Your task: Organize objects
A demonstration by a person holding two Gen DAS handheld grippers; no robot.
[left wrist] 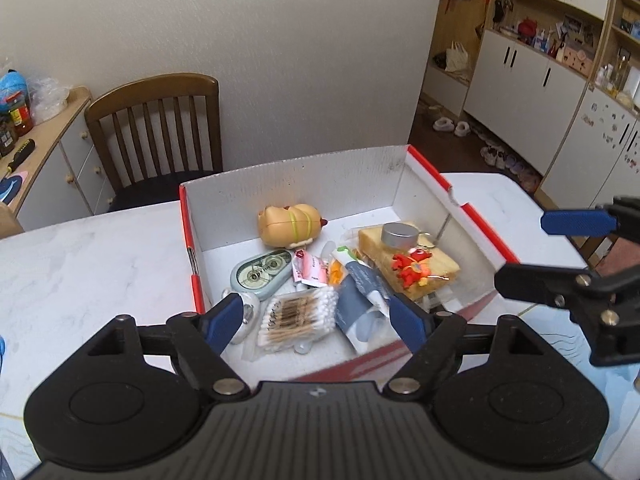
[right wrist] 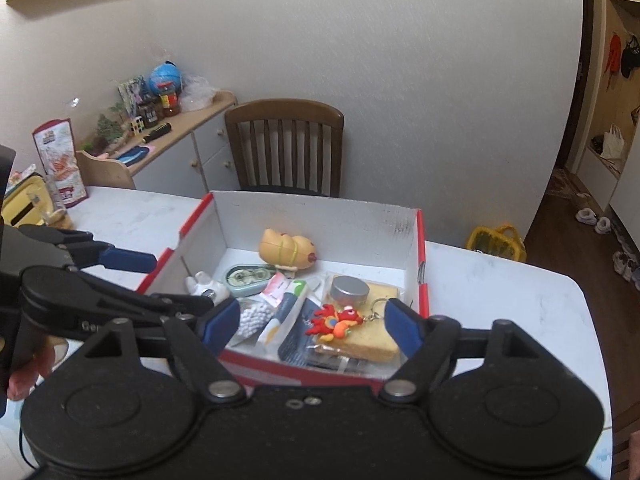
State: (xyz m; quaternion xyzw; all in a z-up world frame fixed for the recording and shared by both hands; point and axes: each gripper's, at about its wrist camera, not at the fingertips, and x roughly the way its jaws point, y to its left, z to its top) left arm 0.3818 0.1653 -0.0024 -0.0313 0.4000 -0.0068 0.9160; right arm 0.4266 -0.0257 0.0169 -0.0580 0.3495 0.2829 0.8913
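Observation:
A red and white cardboard box (left wrist: 288, 176) (right wrist: 320, 216) stands on the white marble table. It holds a tan hot-dog toy (left wrist: 290, 224) (right wrist: 286, 254), a green correction tape (left wrist: 260, 274), a bag of cotton swabs (left wrist: 298, 316), a grey-blue tube (left wrist: 364, 284), a slice of toy bread (left wrist: 400, 256) (right wrist: 372, 336), a silver tin (left wrist: 398, 234) (right wrist: 349, 290) and a red dragon keychain (left wrist: 412, 266) (right wrist: 334, 320). My left gripper (left wrist: 320, 320) is open and empty above the box's near edge. My right gripper (right wrist: 310, 324) is open and empty, also over the near edge.
A wooden chair (left wrist: 160, 132) (right wrist: 286, 148) stands behind the table. A low cabinet (right wrist: 180, 144) with jars and a screwdriver is at the back left. A yellow basket (right wrist: 496, 242) sits beyond the table's right side. A snack bag (right wrist: 60, 164) stands at the table's left.

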